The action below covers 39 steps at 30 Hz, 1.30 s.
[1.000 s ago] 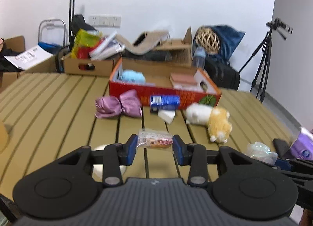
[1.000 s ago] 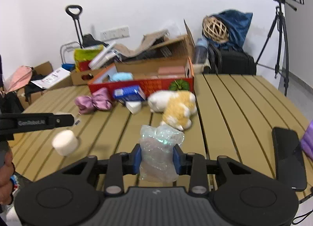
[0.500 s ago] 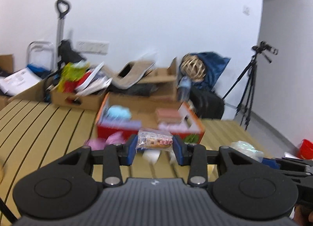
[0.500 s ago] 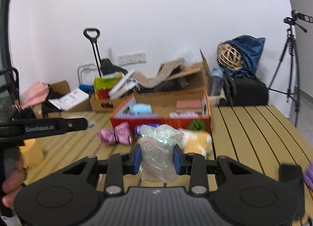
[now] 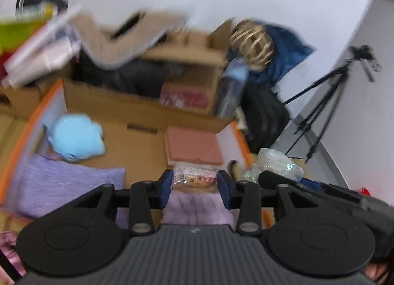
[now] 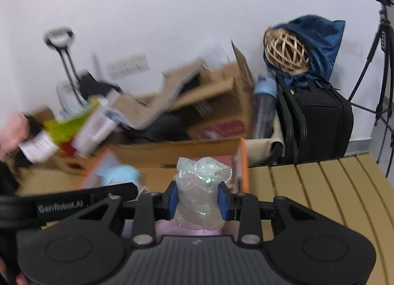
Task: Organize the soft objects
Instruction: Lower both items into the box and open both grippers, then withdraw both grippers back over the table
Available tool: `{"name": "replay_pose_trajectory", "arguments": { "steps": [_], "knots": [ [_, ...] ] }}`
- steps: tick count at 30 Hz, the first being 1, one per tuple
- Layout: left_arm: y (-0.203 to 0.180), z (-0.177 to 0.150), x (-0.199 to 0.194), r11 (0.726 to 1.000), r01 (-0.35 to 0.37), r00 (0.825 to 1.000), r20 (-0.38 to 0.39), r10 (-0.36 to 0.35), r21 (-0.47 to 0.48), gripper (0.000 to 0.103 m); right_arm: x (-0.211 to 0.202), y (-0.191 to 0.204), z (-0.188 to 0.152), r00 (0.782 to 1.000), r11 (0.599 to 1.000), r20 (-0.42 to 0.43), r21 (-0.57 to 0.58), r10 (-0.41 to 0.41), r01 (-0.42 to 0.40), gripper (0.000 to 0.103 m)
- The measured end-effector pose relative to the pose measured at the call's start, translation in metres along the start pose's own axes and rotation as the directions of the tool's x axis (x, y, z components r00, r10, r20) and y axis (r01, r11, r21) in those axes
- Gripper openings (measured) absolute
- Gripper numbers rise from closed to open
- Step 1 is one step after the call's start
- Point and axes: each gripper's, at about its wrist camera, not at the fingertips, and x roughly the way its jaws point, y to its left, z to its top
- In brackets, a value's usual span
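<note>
My left gripper [image 5: 194, 182] is shut on a small clear snack packet [image 5: 195, 177] and hangs over the orange-rimmed cardboard box [image 5: 138, 137]. Inside the box lie a light blue plush [image 5: 75, 138], a lilac cloth [image 5: 69, 184] and a flat pink pad [image 5: 194, 148]. My right gripper [image 6: 198, 198] is shut on a crumpled iridescent plastic bag [image 6: 202, 191] above the same box's right end [image 6: 242, 161]. That bag also shows at the right in the left wrist view [image 5: 275, 164]. The left gripper's black arm [image 6: 69, 205] crosses the right wrist view.
Behind the box stand other cardboard boxes [image 6: 216, 97] full of clutter, a water bottle [image 6: 264, 110], a black case [image 6: 320, 125] with a wicker ball [image 6: 287, 49] and a tripod [image 5: 327, 102]. The slatted wooden table [image 6: 320, 191] runs to the right.
Both grippers have travelled forward from the table's near side to over the orange-rimmed box, each still holding its item. The plush toys on the table have dropped out of view.
</note>
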Motion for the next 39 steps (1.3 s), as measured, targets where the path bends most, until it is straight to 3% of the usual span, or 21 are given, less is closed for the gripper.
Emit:
{"name": "replay_pose_trajectory", "arguments": {
  "steps": [6,10,13,15,19,25,29,33,39],
  "knots": [
    [0.021,0.013,0.073,0.997,-0.066,0.993,-0.097,0.061,-0.048,0.041,0.079,0.005,0.006,0.996,0.992,-0.085,-0.128,-0.035,0.024,0.034],
    [0.025,0.016,0.100,0.994,-0.092,0.982,-0.174,0.080,-0.062,0.046,0.099,0.013,0.003,0.988,0.977,-0.148,-0.212,-0.046,0.014,0.053],
    [0.027,0.018,0.111,0.993,-0.078,0.976,-0.208,0.058,-0.089,0.055,0.103,0.020,-0.003,0.985,0.956,-0.157,-0.292,-0.076,0.027,0.067],
    [0.024,0.019,0.111,0.996,-0.046,0.977,-0.212,0.030,-0.071,0.075,0.100,0.022,-0.003,0.985,0.947,-0.154,-0.320,-0.078,0.024,0.071],
    [0.020,0.023,0.095,0.999,-0.017,0.984,-0.178,0.011,-0.034,0.083,0.080,0.016,0.008,0.990,0.952,-0.133,-0.305,-0.051,0.008,0.076],
    [0.024,0.036,0.042,0.998,-0.059,0.995,-0.085,0.061,0.024,0.083,0.040,0.000,0.021,0.995,0.969,-0.081,-0.246,-0.054,0.033,0.078],
    [0.028,0.035,-0.011,0.989,-0.118,0.993,-0.011,0.120,0.091,0.084,0.004,-0.002,0.022,0.995,0.977,-0.061,-0.205,-0.075,0.061,0.078],
    [0.027,0.021,-0.075,0.967,-0.185,0.982,0.079,0.173,0.175,0.085,-0.045,0.011,0.018,0.997,0.977,-0.016,-0.200,-0.073,0.068,0.078],
    [0.016,-0.027,-0.196,0.947,-0.247,0.946,0.264,0.190,0.204,0.092,-0.143,0.040,-0.007,0.993,0.985,0.102,-0.154,-0.060,0.075,0.083]
  ]
}}
